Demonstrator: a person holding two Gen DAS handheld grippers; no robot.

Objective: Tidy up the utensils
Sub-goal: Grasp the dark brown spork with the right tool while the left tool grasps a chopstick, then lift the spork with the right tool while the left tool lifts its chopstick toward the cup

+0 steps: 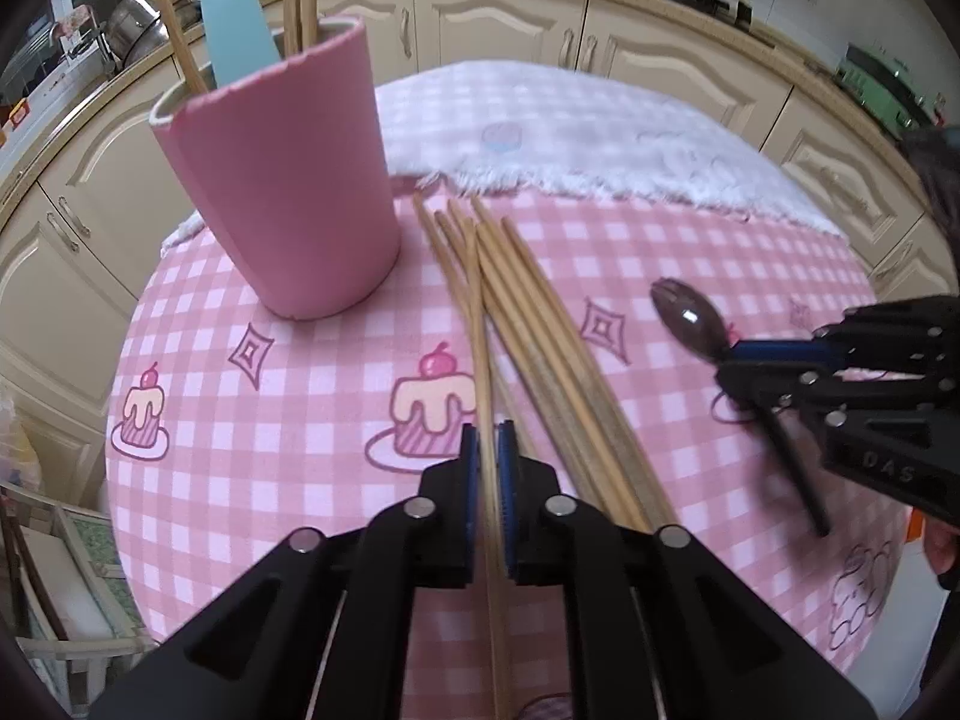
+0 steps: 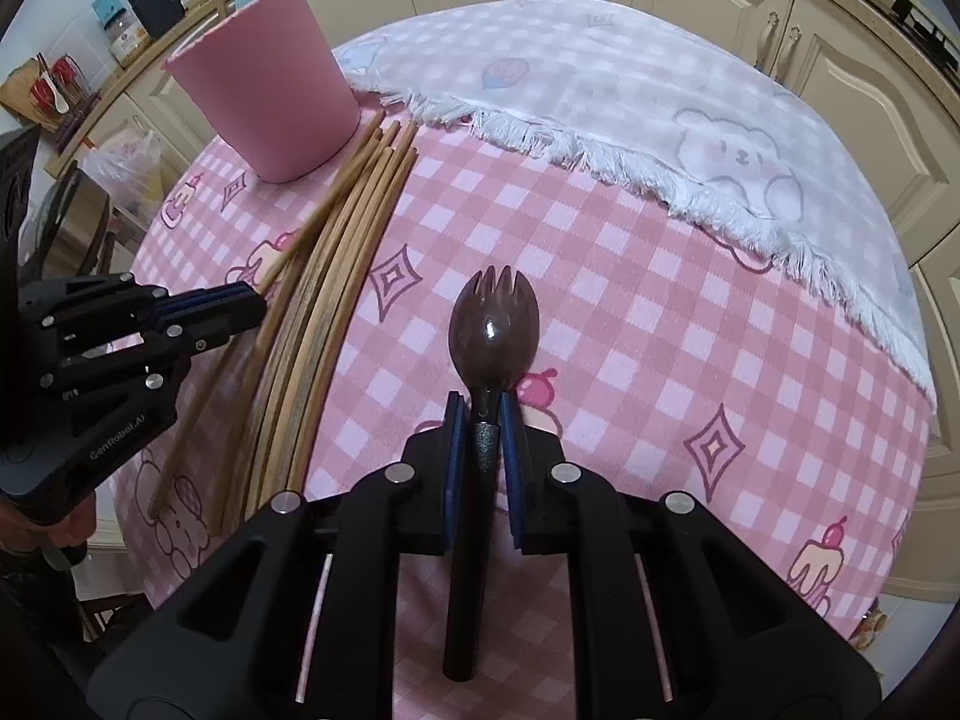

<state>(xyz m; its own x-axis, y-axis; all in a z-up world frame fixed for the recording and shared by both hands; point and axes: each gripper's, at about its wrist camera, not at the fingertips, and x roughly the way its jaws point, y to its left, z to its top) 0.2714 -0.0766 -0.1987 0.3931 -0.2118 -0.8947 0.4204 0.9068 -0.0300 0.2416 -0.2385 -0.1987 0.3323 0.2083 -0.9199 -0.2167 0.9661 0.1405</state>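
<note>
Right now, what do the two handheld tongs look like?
Both the left tongs and right tongs are black plastic linkages with silver round pins and blue pads. White lettering marks their bodies: "GenRobot.AI" on the left, "DAS" on the right.

The setting was a home kitchen. Cream panelled cabinets (image 1: 498, 24) with metal handles ran beneath a countertop (image 1: 90, 90) bearing steel pots (image 1: 135, 21). A round table carried a pink gingham tablecloth (image 2: 630, 312).

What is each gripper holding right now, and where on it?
Left gripper: one chopstick, pinched partway along its shaft. Right gripper: the dark spork, held at the neck just below its bowl.
</note>
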